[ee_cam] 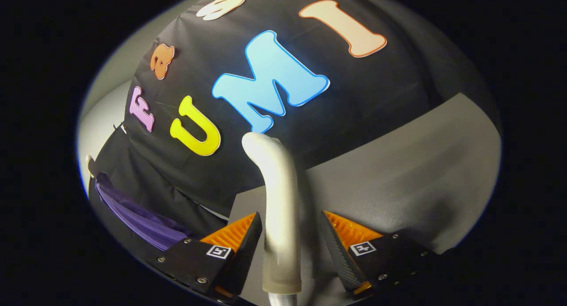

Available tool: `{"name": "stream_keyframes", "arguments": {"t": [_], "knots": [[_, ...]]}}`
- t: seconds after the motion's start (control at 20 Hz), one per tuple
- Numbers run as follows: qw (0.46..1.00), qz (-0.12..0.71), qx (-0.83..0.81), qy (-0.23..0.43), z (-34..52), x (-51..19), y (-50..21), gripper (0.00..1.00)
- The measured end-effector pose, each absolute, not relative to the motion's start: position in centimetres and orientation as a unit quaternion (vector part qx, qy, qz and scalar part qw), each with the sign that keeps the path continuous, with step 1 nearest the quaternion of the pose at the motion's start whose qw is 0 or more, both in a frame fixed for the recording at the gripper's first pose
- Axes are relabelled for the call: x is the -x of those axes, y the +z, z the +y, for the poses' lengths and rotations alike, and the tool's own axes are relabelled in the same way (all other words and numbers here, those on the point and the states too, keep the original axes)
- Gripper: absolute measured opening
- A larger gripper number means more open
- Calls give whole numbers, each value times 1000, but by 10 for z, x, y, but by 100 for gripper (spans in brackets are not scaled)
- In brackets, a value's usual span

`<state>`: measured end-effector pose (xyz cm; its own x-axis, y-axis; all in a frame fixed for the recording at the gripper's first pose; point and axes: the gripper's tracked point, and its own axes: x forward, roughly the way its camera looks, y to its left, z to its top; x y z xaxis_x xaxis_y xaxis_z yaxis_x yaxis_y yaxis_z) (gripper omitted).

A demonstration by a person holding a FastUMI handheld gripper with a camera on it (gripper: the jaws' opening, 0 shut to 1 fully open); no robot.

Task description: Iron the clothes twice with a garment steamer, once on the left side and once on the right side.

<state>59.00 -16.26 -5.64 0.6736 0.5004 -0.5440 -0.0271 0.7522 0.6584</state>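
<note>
- A grey table surface (412, 164) spreads near and to the right, bare and matte.
- Black cloth wall (376, 89) hangs behind it, draped and creased.
- A pale wall (104, 115) shows far left.

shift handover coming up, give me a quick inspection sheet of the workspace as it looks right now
surface: grey tabletop, bare where it shows, running up to the black cloth wall.
job's things: pale steamer handle stands upright between the fingers, its curved top bending away; purple garment hangs beyond the left finger against the black cloth.
clutter: nothing seen.
grippers: gripper open, a finger on each side of the handle with a gap on the right side, so not clamped.
cables: nothing seen.
surroundings: black cloth wall behind the table, light grey wall past its edge.
</note>
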Motion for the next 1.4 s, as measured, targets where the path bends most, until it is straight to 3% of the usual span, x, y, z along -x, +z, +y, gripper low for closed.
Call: {"name": "stream_keyframes", "arguments": {"t": [0.25, 0.35, 0.45, 1.0, 1.4], "knots": [[818, 379, -393, 181, -154, -589, -53, 52], [824, 371, -392, 174, -155, -588, -51, 39], [842, 358, -364, 175, -150, -583, -44, 34], [908, 260, -275, 179, -127, -469, 18, 33], [944, 188, -226, 148, -102, -362, 43, 33]]}}
